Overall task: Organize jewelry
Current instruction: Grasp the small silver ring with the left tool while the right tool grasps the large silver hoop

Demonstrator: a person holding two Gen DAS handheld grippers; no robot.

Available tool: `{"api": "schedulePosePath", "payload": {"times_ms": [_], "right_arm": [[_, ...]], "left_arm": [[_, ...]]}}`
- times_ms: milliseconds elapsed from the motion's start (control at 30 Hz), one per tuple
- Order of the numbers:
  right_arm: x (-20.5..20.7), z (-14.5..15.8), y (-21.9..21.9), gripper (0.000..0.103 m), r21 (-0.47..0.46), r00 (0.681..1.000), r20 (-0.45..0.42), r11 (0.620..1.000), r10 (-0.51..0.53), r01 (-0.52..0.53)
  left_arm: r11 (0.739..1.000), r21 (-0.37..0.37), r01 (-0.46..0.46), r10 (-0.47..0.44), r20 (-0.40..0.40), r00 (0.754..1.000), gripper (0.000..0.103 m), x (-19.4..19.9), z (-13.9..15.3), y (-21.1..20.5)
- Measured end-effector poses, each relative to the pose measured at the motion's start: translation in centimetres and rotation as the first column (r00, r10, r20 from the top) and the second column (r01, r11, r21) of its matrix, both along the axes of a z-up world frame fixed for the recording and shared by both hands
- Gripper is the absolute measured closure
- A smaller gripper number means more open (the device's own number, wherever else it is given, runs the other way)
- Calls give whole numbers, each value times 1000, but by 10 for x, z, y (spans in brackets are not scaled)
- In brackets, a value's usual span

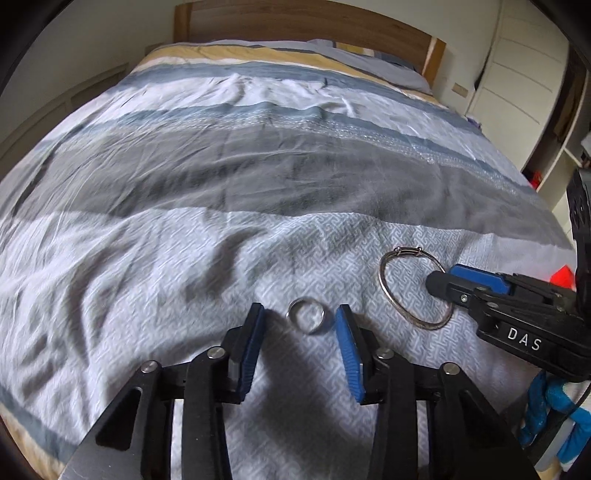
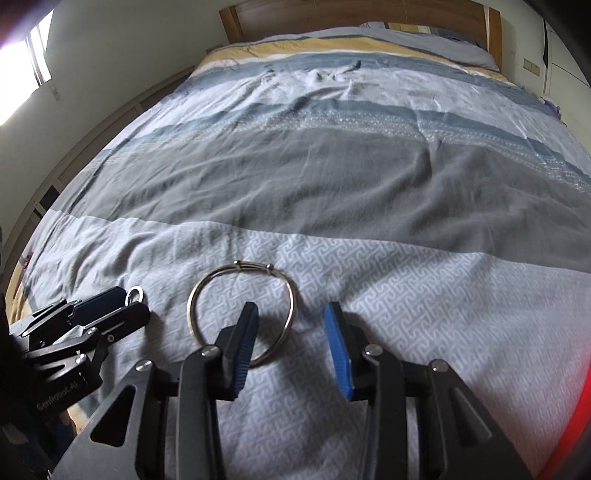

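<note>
This is a bedroom in a home. A wide bed (image 2: 332,177) fills both views, spread with a rumpled cover (image 1: 221,177) in grey, blue, white and yellow bands, with a wooden headboard (image 1: 295,18) against a pale wall (image 2: 129,44) and a pillow (image 1: 388,70) at its head. White cupboard doors (image 1: 517,66) stand at the right, and daylight comes through a window (image 2: 26,66) at the left.

A striped bedspread (image 1: 221,177) covered the bed; near its front edge lay a ring (image 1: 307,316), with a bangle (image 1: 384,284) to its right.
</note>
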State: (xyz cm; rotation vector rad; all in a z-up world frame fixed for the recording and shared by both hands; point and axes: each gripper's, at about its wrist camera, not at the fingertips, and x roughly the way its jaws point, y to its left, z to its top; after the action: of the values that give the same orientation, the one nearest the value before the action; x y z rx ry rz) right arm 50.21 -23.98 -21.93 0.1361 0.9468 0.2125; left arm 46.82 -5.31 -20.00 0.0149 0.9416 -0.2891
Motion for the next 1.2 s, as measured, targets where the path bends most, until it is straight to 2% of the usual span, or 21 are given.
{"api": "schedulePosePath", "payload": {"times_ms": [133,267,333,533,867,1033,1200], "right_arm": [[6,-8,5,85,11,1000,-13,1000,13,-13],[5,-9,8,96,25,999,-20,999,36,-35],[0,-6,6,98,31,999,-14,999,37,-37],[-31,14,4,99,30,998,52,999,40,-42],[-96,72,-6,100,-61,985,166,997,52,-42],[-132,98,-31,100,-61,979,202,998,8,5],[-167,120,-68,100,-62,970,236,996,-48,65]], "left_arm": [[999,30,11,-12,12,1000,83,0,-7,-8],[1000,21,15,-15,21,1000,83,-2,-5,-7],[1000,2,13,-13,21,1000,83,-5,-2,-4],[999,-36,15,-13,36,999,83,-29,13,0],[999,-41,21,-18,68,998,83,-75,48,-4],[997,-45,59,-54,87,995,83,-101,68,-22],[989,-62,135,-129,102,986,83,-127,86,-61]]}}
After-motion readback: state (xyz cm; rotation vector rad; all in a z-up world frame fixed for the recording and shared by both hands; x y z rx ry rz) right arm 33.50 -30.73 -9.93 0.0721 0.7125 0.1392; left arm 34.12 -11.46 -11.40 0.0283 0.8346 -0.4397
